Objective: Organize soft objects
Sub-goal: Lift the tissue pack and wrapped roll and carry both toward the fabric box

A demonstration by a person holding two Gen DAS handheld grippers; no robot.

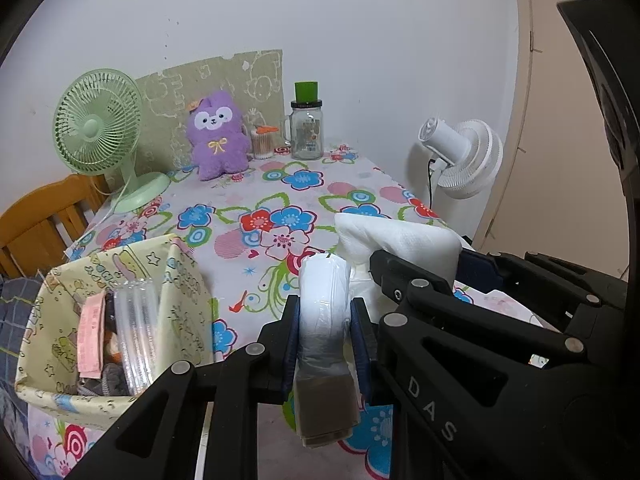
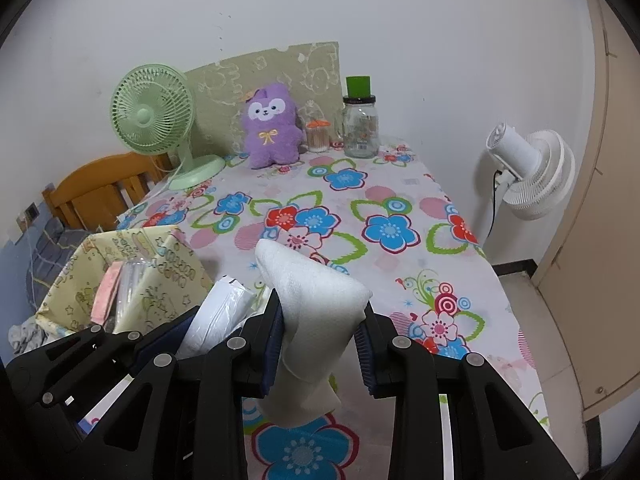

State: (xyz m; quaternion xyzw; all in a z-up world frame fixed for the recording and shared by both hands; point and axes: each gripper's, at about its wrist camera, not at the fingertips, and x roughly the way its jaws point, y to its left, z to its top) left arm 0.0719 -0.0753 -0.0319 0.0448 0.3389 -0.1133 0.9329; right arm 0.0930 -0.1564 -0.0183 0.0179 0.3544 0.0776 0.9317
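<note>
Aloft, both tilted down — left gripper (image 1: 325, 320) on plastic roll (image 1: 323, 312), right gripper (image 2: 320, 332) on tissue (image 2: 316, 300).

A home bedroom. A wooden bed frame (image 2: 100, 188) flanks a floral-clothed bench (image 2: 360, 216). A plush toy (image 2: 272, 132) and desk fan (image 2: 154, 112) stand there.

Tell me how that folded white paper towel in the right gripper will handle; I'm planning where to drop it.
The paper towel, clamped in the right gripper, probably is floppy: its lower end droops below the pads. It looks light and likely crushes easily, since it bunches where pinched.
</note>
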